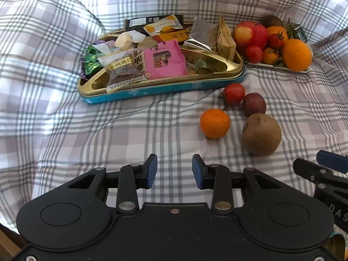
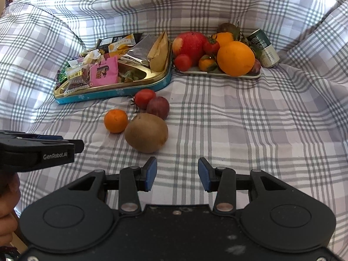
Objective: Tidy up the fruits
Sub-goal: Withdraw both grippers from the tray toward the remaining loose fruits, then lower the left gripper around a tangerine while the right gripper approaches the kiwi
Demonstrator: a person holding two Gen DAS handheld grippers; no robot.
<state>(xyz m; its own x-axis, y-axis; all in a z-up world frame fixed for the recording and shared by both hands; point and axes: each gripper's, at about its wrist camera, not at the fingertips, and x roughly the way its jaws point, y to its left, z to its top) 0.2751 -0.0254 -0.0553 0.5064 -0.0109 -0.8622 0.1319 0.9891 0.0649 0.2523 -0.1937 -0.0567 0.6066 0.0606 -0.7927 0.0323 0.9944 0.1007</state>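
Four loose fruits on the checked cloth: kiwi (image 2: pixel 146 132), mandarin (image 2: pixel 115 120), plum (image 2: pixel 158 107), tomato (image 2: pixel 144 98). Both grippers, left gripper (image 1: pixel 174 169) and right gripper (image 2: pixel 177 173), part-open, empty. Probably approaching; next, straddle the kiwi, close gently, carry to the fruit tray (image 2: pixel 219 74).

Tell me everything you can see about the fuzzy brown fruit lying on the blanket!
The kiwi is a plump, egg-shaped fruit with dull, fuzzy brown skin, whole and unpeeled. It lies on its side on the checked cloth, the nearest of four loose fruits to both claws. Its far side sits against the dark purple plum; whether it touches the small orange on its left cannot be told. Nothing holds it.
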